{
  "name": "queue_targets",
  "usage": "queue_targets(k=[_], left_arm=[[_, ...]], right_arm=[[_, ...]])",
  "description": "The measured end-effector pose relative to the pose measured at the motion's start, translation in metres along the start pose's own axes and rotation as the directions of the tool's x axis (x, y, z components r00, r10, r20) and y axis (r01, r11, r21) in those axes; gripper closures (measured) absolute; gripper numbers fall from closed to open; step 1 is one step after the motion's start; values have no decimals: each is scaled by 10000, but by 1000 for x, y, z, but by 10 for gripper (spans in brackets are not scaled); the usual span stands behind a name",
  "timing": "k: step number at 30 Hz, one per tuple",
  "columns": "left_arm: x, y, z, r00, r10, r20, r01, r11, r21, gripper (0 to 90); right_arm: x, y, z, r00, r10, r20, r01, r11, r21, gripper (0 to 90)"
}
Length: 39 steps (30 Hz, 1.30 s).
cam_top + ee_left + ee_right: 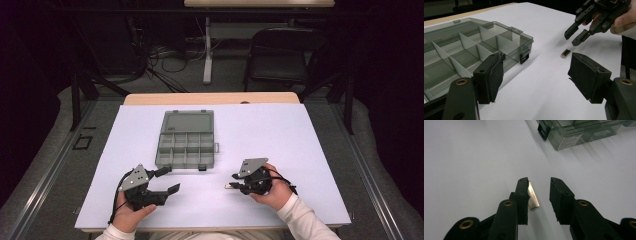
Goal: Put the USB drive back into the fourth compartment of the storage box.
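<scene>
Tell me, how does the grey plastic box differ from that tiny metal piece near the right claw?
The organizer box is big, see-through grey and split into empty compartments, lid open; the small metal piece is tiny, shiny and solid. The box sits by the left gripper, untouched; the piece lies between the jaws of the right gripper, not clamped. Both rest flat on the white table.

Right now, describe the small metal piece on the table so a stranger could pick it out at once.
Start at the white table and find the clear compartment box. Go to the bare surface on its right, toward the near edge, where the right tool straddles a small flat silvery piece. It alone lies loose, shiny against the white.
</scene>
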State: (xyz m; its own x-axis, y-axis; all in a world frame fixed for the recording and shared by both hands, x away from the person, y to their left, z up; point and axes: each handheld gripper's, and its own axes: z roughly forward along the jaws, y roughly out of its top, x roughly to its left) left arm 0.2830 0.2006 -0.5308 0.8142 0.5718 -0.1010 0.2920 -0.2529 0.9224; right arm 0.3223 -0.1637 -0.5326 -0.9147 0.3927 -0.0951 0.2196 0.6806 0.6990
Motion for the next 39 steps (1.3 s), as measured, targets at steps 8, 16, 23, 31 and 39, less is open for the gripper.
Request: queue_targets(k=[8,16,23,31,39], left_arm=[[1,0,0,10000,-2,-22,2,10000,11,277],[1,0,0,10000,-49,24,49,9999,88,278],[1,1,1,9998,-189,-17,190,9991,381,282],[3,-1,3,9992,-395,15,393,9967,706,281],[4,-2,3,9988,-486,-28,487,9959,757,273]], right_arm=[[0,3,6,9993,-191,-325,198,9996,203,684],[0,6,12,9976,-364,-592,389,9984,420,678],[0,11,15,9948,-636,-798,685,9958,604,676],[-1,10,20,9927,-652,-1016,736,9939,816,676],[-2,9,24,9916,-731,-1071,832,9922,928,680]])
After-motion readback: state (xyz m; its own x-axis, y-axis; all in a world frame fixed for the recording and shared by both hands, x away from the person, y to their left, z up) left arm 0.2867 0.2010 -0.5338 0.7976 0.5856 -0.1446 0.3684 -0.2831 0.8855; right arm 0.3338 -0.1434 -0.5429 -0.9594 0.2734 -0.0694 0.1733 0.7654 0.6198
